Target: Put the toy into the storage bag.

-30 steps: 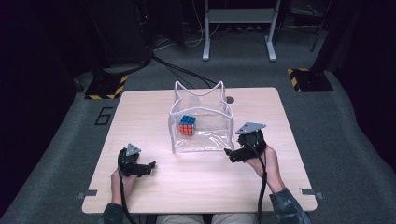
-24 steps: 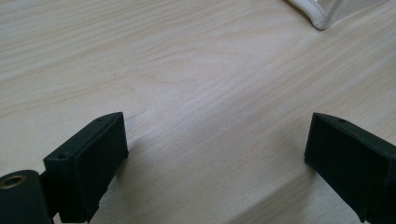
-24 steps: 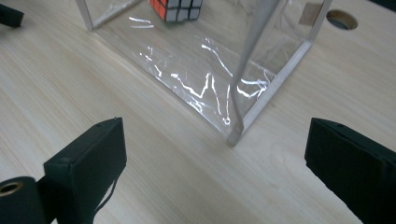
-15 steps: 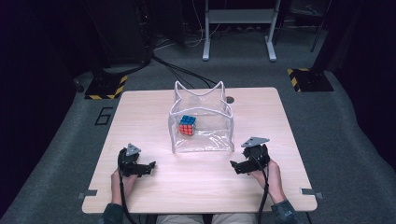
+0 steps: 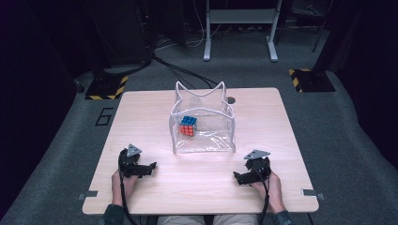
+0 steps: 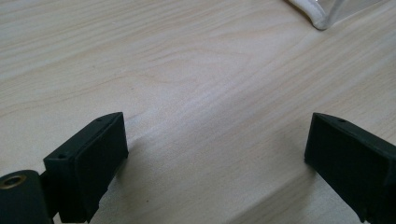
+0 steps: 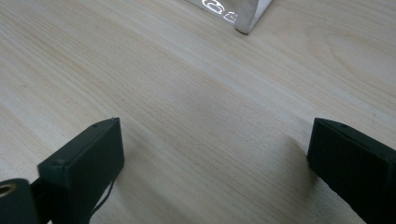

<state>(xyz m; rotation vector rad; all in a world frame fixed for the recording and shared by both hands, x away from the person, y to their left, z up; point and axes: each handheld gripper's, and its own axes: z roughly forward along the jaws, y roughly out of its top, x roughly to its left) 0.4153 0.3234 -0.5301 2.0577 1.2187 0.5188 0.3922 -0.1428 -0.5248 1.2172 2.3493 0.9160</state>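
Wooden table (image 7: 196, 107), jaws spread wide, clear bag corner (image 7: 245, 18)

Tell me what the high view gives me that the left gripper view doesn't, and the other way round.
High view alone: the whole clear bag standing open mid-table with the puzzle cube inside, the right hand-held gripper and both of the person's hands at the near edge.

Left gripper view alone: the left hand-held gripper from close up, its jaws wide apart with nothing between them, just above bare wood.

Both: the wooden table and the bag's near corner; the bag is untouched.
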